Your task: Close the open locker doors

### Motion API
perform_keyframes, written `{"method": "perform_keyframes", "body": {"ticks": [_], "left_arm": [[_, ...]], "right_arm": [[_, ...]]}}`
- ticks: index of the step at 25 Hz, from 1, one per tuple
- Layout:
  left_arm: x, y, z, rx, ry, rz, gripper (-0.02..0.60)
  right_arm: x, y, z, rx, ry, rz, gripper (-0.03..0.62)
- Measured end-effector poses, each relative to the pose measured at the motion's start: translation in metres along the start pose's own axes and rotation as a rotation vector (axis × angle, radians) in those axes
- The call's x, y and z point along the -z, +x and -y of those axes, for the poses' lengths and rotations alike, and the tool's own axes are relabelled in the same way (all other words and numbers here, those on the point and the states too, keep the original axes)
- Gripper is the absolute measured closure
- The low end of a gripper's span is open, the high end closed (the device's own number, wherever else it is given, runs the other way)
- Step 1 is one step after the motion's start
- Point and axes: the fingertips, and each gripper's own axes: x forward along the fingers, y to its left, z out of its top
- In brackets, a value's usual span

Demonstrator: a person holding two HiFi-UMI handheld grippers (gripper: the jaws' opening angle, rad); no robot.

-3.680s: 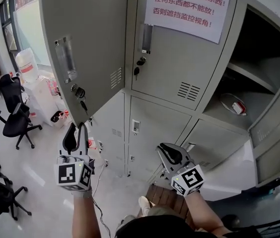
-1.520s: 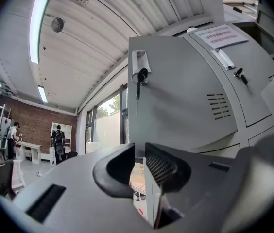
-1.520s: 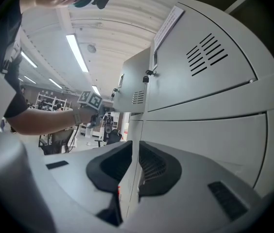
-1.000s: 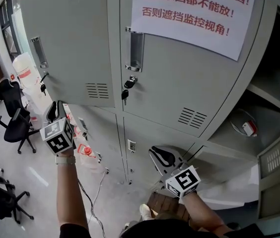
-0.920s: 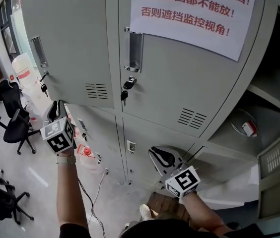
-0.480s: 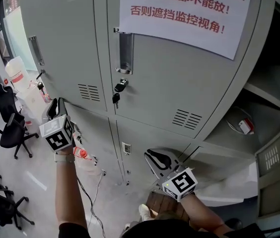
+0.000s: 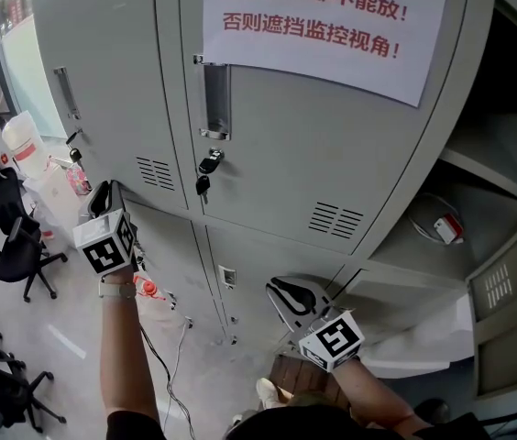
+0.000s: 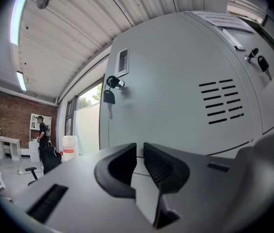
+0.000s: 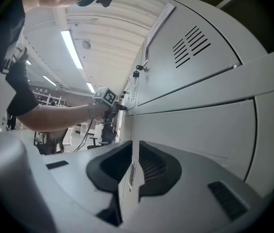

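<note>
Now that the upper-left locker door [image 7: 103, 90] has swung from wide open to flush with the cabinet, the left tongs [image 7: 104, 193] sit at its lower corner. Their jaws have just narrowed to a slim gap with nothing between them. The right tongs [image 7: 291, 293] hang by the lower doors, likewise slightly parted and empty. That door looks done, but the right-hand compartment [image 7: 488, 168] still gapes, with a small red-and-white item [image 7: 448, 228] on its shelf and a vented door [image 7: 506, 287] standing open beside it. Farther off to the left, the pale floor [image 7: 66, 365] carries office chairs [image 7: 16, 246] and a water jug [image 7: 18, 136].
</note>
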Motion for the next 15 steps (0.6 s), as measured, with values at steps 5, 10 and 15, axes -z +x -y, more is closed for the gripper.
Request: {"method": "perform_keyframes", "body": {"ticks": [5, 10, 15], "left_arm": [[0.0000, 0.0011, 0.0036, 0.015, 0.011, -0.007, 0.548], [-0.0006, 0.0020, 0.0051, 0.033, 0.021, -0.014, 0.557], [-0.0003, 0.0019, 0.0061, 0.028, 0.020, -0.010, 0.572]], "right_arm": [[0.0024, -0.0011, 0.0024, 0.010, 0.008, -0.004, 0.540], [0.0030, -0.0005, -0.0001, 0.010, 0.007, -0.006, 0.539], [0.0036, -0.0029, -0.0029, 0.008, 0.004, -0.011, 0.539]]}}
